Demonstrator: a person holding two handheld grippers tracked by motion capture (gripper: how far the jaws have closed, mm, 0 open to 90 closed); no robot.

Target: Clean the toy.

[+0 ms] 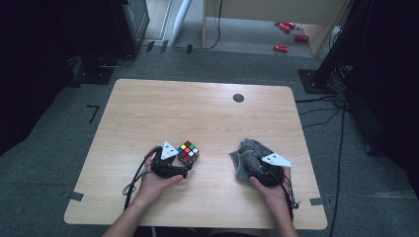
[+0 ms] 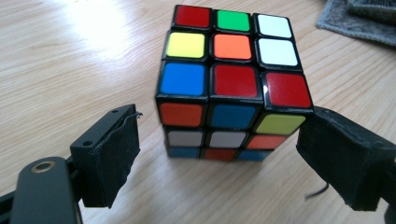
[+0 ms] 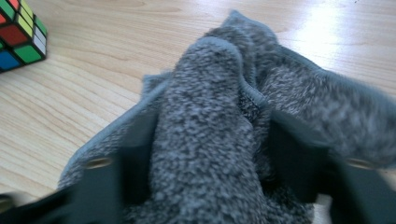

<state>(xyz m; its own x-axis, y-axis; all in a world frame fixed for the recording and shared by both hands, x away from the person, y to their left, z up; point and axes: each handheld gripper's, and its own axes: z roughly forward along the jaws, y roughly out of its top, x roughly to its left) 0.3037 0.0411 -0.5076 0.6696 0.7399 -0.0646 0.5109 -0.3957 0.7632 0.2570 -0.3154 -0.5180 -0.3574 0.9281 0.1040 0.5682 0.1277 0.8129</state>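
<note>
A scrambled colour cube (image 1: 188, 152) (image 2: 233, 84) stands on the wooden table (image 1: 197, 108), left of centre near the front. My left gripper (image 1: 182, 163) (image 2: 219, 140) is open around its lower half. The left pad (image 2: 109, 158) stands clear of the cube and the right pad (image 2: 341, 158) is close beside its corner. A crumpled grey cloth (image 1: 247, 153) (image 3: 210, 93) lies to the right. My right gripper (image 1: 253, 170) (image 3: 210, 154) is open, with a raised fold of the cloth between its jaws; that view is blurred. The cube (image 3: 18, 37) is at that view's top left corner.
A black round plug (image 1: 238, 98) sits in the tabletop near the far edge. Bare wood lies behind and between the cube and the cloth. A corner of the cloth (image 2: 364, 18) reaches into the left gripper view. Red items (image 1: 286, 34) and cables lie on the floor beyond.
</note>
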